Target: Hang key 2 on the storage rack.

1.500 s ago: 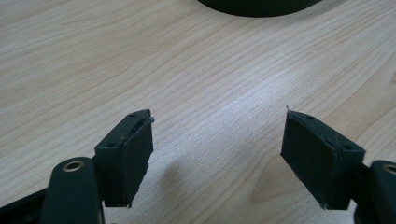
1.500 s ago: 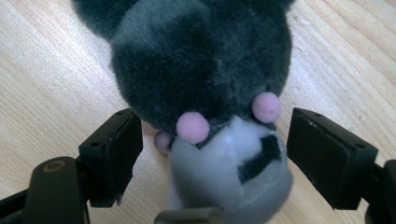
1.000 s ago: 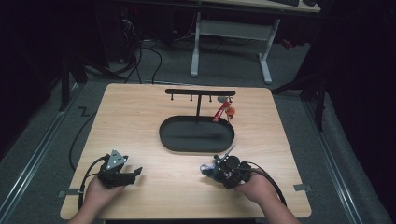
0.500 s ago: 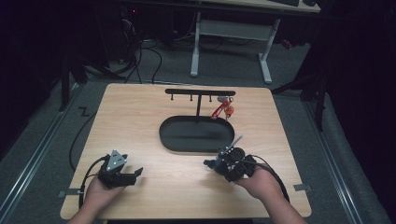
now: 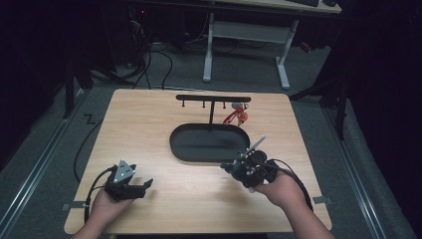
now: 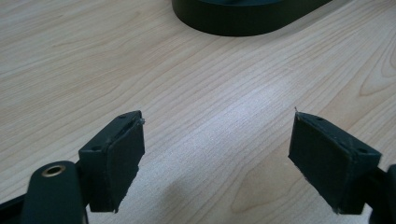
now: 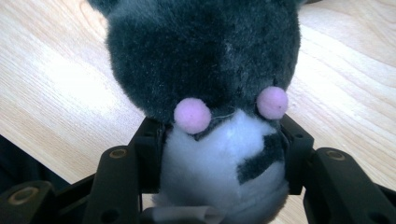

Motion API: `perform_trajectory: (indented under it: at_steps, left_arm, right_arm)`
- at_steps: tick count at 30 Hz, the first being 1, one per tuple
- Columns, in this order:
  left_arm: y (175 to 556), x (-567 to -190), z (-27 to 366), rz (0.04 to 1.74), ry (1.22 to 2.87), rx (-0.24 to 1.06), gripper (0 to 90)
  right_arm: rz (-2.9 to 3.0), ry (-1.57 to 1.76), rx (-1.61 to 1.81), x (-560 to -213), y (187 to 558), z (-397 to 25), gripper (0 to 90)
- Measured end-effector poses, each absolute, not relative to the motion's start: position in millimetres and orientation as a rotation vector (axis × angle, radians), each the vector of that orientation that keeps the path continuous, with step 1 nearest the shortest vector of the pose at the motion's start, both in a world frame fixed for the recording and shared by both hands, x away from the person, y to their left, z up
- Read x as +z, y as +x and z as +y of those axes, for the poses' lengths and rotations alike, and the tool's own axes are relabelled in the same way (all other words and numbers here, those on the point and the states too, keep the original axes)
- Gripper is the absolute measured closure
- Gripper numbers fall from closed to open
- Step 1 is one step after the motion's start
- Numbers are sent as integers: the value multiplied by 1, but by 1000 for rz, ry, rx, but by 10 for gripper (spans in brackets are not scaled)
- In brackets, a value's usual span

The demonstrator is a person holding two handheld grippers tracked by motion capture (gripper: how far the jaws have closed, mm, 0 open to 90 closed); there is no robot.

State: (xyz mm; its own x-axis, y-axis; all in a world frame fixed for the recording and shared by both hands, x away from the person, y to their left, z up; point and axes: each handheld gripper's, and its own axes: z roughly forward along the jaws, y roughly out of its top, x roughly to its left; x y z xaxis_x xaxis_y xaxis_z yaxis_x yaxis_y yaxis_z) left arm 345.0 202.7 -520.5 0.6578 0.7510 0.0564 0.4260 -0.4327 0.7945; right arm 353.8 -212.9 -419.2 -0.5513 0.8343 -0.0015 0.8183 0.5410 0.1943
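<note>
My right gripper (image 7: 219, 149) is shut on a small plush toy (image 7: 210, 70), dark grey with a white body and two pink cheek dots. In the high view that right gripper (image 5: 238, 167) is lifted just off the table's right front, close to the rim of the black oval tray (image 5: 179, 149). My left gripper (image 5: 145, 185) rests low at the left front of the table, and its jaws stand wide open over bare wood (image 6: 215, 126). A black hanger rack (image 5: 213, 98) stands behind the tray with a red keychain item (image 5: 235, 116) hanging from its right end.
The wooden table (image 5: 149, 124) has edges all round, with dark floor, cables and a desk frame (image 5: 249, 35) beyond. A cable (image 5: 82, 149) trails off the left side. The tray's front wall (image 6: 243, 18) lies ahead of the left gripper.
The right hand has lifted and moved right and slightly forward, tilting the gripper with the plush in it. The left gripper has stayed put.
</note>
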Motion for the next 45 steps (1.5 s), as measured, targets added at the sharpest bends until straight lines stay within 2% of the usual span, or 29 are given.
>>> perform_trajectory:
  at_steps: [17,45]
  left_arm:
    - [344,-520,202,889,2096,534,189]
    - [339,-520,207,868,2105,540,192]
  right_arm:
    - [2619,1495,258,-383,372,-211,486]
    - [2612,1527,281,-344,408,-198,485]
